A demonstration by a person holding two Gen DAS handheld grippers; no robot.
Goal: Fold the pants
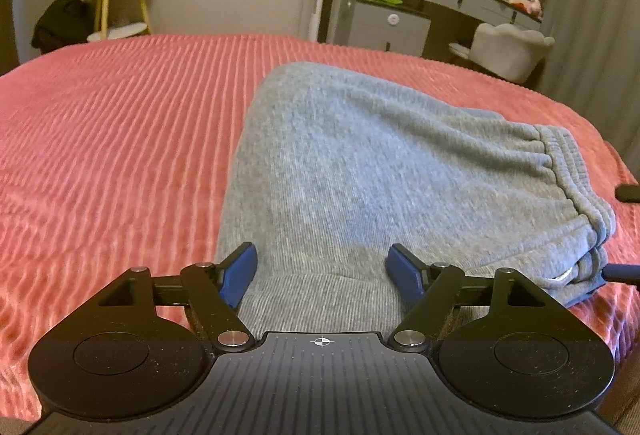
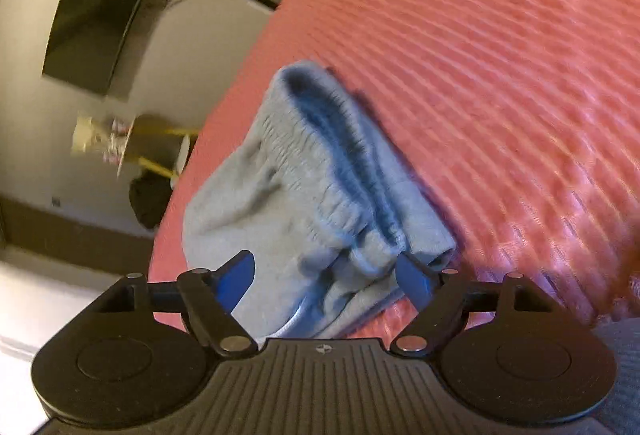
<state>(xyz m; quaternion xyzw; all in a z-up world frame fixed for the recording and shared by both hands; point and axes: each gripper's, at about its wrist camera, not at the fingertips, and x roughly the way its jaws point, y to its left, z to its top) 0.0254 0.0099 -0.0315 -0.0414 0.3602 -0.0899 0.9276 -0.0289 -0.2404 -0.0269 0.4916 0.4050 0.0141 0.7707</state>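
Folded grey pants [image 1: 360, 171] lying on red bedspread [image 1: 112, 139], waistband edge at right, wide bare cover at left. Left gripper [image 1: 323, 271] released over near fold; right gripper [image 2: 325, 277] released at waistband.

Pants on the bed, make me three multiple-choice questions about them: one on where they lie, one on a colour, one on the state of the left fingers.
1. Where do the pants lie?
A. on the bed
B. on the chair
C. on the floor

2. What colour is the bed cover?
A. green
B. white
C. pink-red

3. How do the left gripper's fingers stand?
A. shut on the waistband
B. spread apart, cloth between them unpinched
C. shut on nothing

Answers: 1 A, grey cloth rests on the ribbed cover. 2 C, the cover shows pink-red in both views. 3 B, both blue fingers stand wide of the fabric.
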